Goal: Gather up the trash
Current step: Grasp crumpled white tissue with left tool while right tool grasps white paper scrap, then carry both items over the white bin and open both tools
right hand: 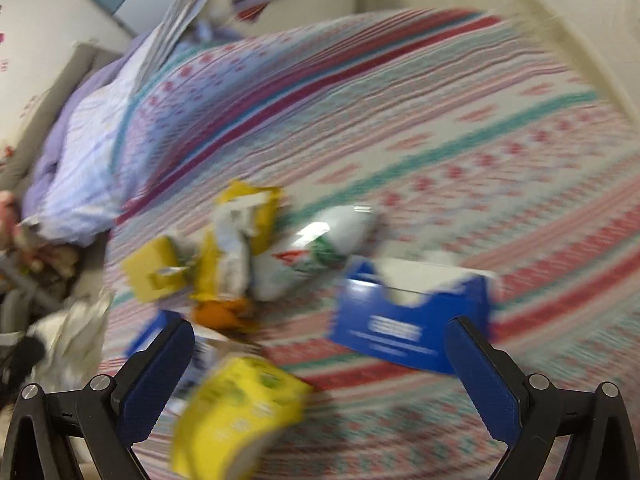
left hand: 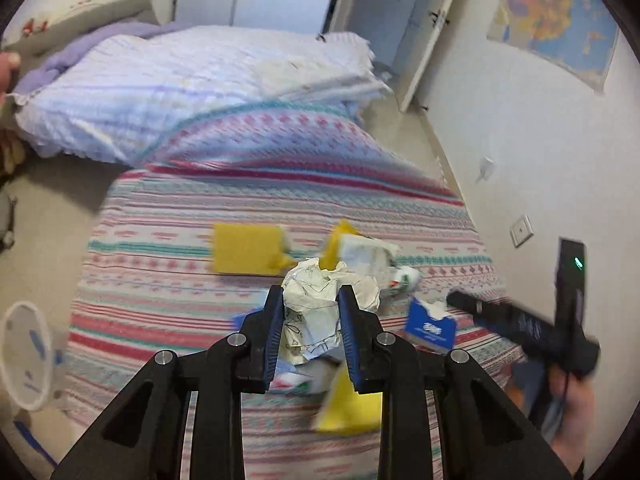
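Note:
My left gripper (left hand: 311,294) is shut on a crumpled white paper ball (left hand: 316,308) and holds it above the striped bedspread (left hand: 168,280). Trash lies on the bed: a yellow flat packet (left hand: 246,249), a yellow and white wrapper (left hand: 356,250), a blue and white box (left hand: 432,326) and a yellow bag (left hand: 348,408) under the jaws. My right gripper (right hand: 320,332) is open and empty over the bed; it also shows in the left wrist view (left hand: 520,320). Between its fingers lie the blue box (right hand: 404,320) and a yellow bag (right hand: 240,412). The right view is blurred.
A white round bin (left hand: 26,344) stands on the floor left of the bed. A folded white and purple quilt (left hand: 180,88) lies at the bed's far end. A wall (left hand: 520,140) with a map runs along the right. More wrappers (right hand: 240,248) lie piled mid-bed.

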Demonstrator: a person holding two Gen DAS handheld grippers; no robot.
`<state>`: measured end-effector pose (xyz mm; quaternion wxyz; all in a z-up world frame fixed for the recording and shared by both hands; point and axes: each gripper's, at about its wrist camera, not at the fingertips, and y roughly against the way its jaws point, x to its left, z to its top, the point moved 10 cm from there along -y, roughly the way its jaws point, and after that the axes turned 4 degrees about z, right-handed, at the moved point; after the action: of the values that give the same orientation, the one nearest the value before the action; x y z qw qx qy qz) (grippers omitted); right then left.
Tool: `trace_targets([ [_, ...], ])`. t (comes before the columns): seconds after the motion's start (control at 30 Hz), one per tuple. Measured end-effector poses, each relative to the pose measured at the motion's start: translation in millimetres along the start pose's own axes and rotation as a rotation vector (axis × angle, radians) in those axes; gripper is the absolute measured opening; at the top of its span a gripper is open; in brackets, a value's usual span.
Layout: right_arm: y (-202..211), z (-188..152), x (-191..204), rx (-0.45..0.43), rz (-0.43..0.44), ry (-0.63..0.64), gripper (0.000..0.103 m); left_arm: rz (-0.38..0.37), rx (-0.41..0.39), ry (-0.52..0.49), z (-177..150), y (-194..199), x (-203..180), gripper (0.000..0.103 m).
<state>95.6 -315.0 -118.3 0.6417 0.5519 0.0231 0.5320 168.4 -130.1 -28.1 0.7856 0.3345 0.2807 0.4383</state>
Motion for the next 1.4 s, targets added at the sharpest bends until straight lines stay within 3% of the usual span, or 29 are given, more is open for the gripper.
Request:
trace_targets([
  [0.17, -23, 20, 23, 0.000, 0.035, 0.067, 0.099, 0.045, -0.021, 0.034, -14, 29, 56, 0.029],
  [0.27, -40, 27, 37, 0.010, 0.063, 0.094, 0.094, 0.060, -0.016, 0.124, -28, 24, 99, 0.029],
  [0.33, -55, 28, 42, 0.022, 0.050, 0.117, 0.091, 0.075, 0.036, 0.216, -43, 7, 129, 0.029],
  [0.4, -69, 29, 43, 0.031, 0.021, 0.137, 0.086, 0.066, 0.083, 0.277, -53, -5, 146, 0.029],
  [0.53, -90, 31, 44, 0.056, 0.002, 0.148, 0.075, 0.082, 0.063, 0.258, -53, -7, 150, 0.029],
  [0.57, -94, 29, 47, 0.065, 0.009, 0.155, 0.060, 0.076, 0.062, 0.259, -52, -6, 151, 0.029],
  [0.6, -97, 26, 51, 0.078, 0.017, 0.173, 0.016, 0.068, 0.065, 0.264, -54, -7, 152, 0.029],
  [0.63, -97, 24, 54, 0.082, 0.010, 0.188, 0.003, 0.064, 0.067, 0.269, -55, -6, 154, 0.029],
  [0.67, -91, 27, 58, 0.066, 0.006, 0.191, 0.004, 0.065, 0.069, 0.276, -57, -7, 157, 0.029],
  [0.73, -57, 36, 80, -0.046, 0.077, 0.224, 0.003, 0.069, 0.066, 0.288, -60, -2, 168, 0.029],
  [0.8, -22, 46, 96, -0.175, 0.053, 0.309, 0.003, 0.068, 0.060, 0.304, -59, 2, 179, 0.029],
  [0.87, -4, 49, 103, -0.245, 0.034, 0.356, 0.003, 0.075, 0.042, 0.320, -58, 9, 190, 0.029],
  [1.07, -4, 25, 106, -0.228, 0.067, 0.331, 0.003, 0.104, 0.023, 0.380, -63, 22, 226, 0.029],
  [1.27, 11, -2, 147, -0.268, 0.133, 0.412, 0.003, 0.124, 0.013, 0.563, -73, 53, 307, 0.029],
  [1.4, 17, -16, 160, -0.284, 0.180, 0.379, 0.004, 0.274, -0.034, 0.688, -88, 82, 393, 0.029],
])
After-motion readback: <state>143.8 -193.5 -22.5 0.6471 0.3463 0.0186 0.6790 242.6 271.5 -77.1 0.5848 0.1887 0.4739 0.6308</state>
